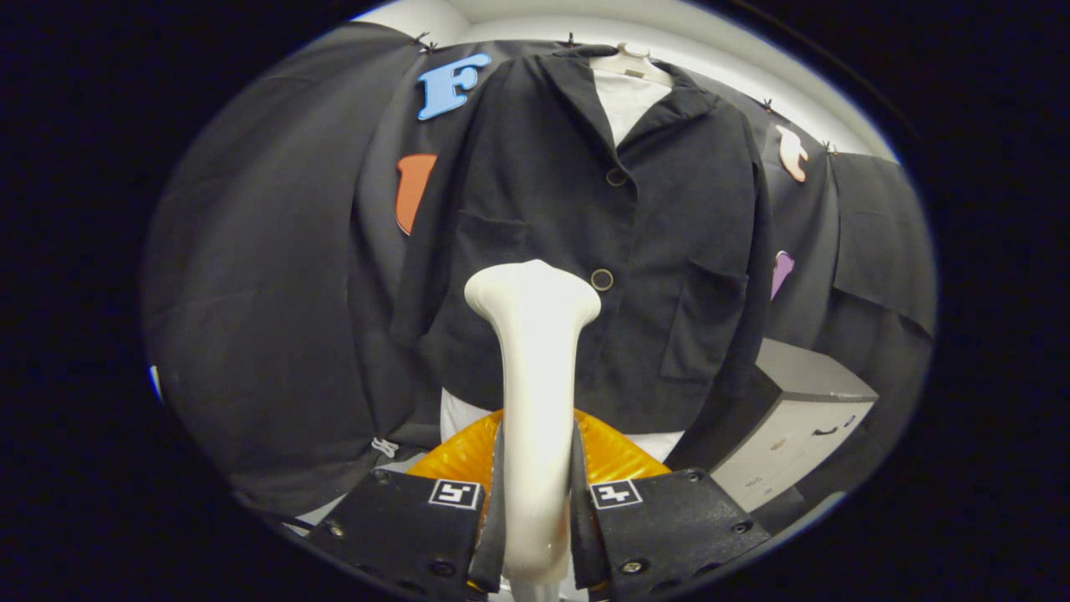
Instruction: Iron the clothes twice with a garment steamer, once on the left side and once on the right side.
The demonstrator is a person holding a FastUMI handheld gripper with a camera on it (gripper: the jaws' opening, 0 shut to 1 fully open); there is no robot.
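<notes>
Booth wall (276,276): black cloth, hung in folds, pinned along its top with small clips; it runs behind everything, on the left and again on the right.

Jacket (543,209): dark, short, with notched collar, on a pale hanger (627,63). It hangs against the wall, beyond the tongs, front facing them. A white lining or inner garment (631,104) shows in the open neck. Two dark round buttons sit on the front edge, the upper button (616,176) below the collar, the lower button (601,279) just beside the steamer's head. One patch pocket (493,242) lies left of the buttons, a second patch pocket (702,322) lower on the right. A strip of white shows below the hem (468,414).

Garment steamer (535,376): cream, a slim neck widening to a broad rounded head. It stands upright between the fingers; its head overlaps the jacket's lower front, left of the button line. Whether head and fabric touch cannot be told.

Tongs (535,510): both fingers press on the steamer's neck, one on each side, pinching it. A square black-and-white marker sits on each finger block.

Orange ribbed piece (468,456): lies just behind the fingers, at the foot of the steamer's neck.

Cabinet (794,426): light-fronted, grey-topped, with drawer pulls, standing low on the right, beside the jacket's hem.
</notes>
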